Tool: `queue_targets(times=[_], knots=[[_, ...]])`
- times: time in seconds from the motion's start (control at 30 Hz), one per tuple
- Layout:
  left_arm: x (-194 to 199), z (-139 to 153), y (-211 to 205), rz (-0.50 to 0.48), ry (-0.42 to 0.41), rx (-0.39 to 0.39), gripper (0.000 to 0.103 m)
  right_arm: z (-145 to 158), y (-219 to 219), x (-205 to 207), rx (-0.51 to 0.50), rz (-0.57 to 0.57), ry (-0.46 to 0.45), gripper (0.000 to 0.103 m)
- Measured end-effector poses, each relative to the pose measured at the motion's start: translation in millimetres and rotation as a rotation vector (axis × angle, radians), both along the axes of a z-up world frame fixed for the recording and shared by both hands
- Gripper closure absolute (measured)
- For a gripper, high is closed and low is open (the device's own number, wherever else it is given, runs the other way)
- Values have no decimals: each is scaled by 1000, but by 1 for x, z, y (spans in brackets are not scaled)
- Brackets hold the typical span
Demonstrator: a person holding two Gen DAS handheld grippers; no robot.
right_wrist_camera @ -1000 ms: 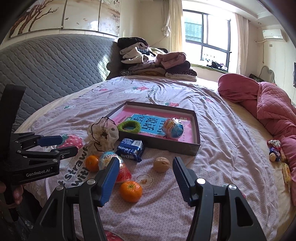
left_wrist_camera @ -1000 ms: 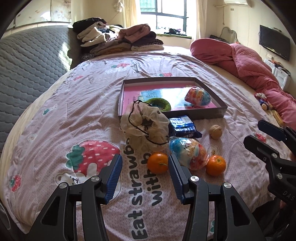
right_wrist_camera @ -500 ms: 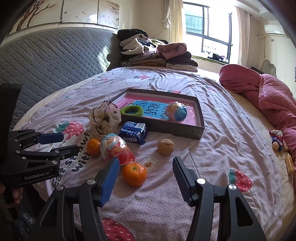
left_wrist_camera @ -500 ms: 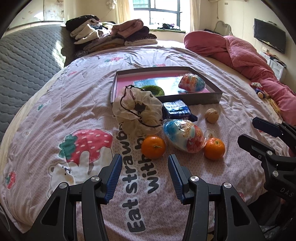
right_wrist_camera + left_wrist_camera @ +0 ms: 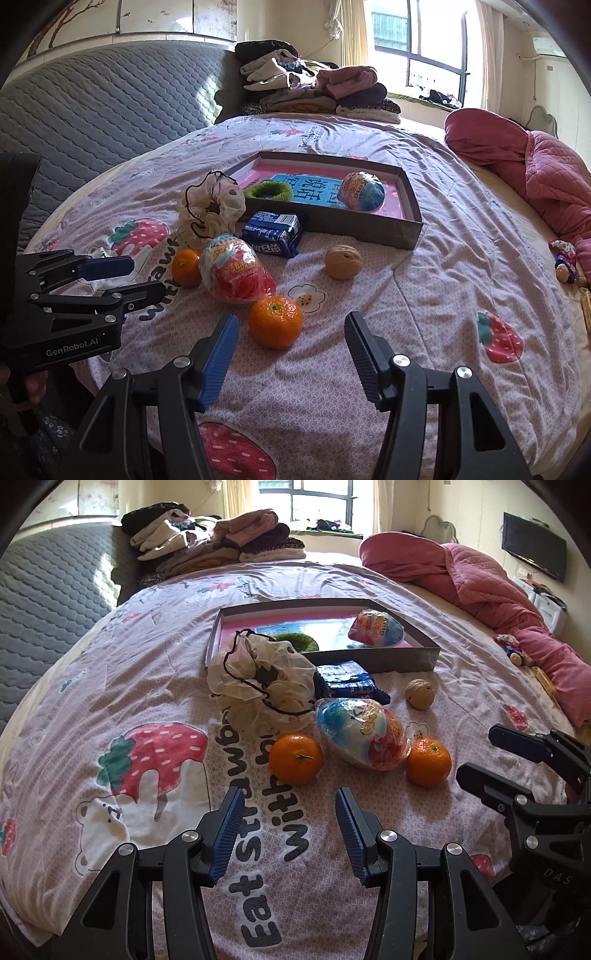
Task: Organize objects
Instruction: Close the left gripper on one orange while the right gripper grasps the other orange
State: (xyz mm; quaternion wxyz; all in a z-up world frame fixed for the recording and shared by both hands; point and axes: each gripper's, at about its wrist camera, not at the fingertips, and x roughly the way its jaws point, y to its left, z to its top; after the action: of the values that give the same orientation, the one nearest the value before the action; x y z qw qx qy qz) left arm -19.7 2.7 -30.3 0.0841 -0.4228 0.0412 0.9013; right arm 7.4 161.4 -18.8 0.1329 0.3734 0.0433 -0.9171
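1. My left gripper [image 5: 288, 830] hangs over the bedspread [image 5: 110, 686], jaws spread, holding nothing; an orange [image 5: 295, 758] lies just ahead.
2. My right gripper [image 5: 291, 354] is spread too, a second orange [image 5: 275, 322] between its tips.
3. Beyond lie a wrapped egg [image 5: 234, 269], walnut [image 5: 343, 262], blue packet [image 5: 271, 233] and scrunchie [image 5: 210, 208].
4. The tray [image 5: 332, 223] holds another egg [image 5: 362, 192].

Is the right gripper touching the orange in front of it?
Apart. Right wrist view: right gripper open, bedsheet visible between its fingertips and the orange.
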Motion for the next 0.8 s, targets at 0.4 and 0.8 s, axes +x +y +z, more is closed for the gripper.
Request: queue_targets(times=[0.4,0.8], knots=[[-20,-18,0,5,-18,4,50,-20,-5,-12,1,9,-36,44],[-38,-27,0,-3,-19,31,50,-32,-10,-23,-8,13,-35,44]])
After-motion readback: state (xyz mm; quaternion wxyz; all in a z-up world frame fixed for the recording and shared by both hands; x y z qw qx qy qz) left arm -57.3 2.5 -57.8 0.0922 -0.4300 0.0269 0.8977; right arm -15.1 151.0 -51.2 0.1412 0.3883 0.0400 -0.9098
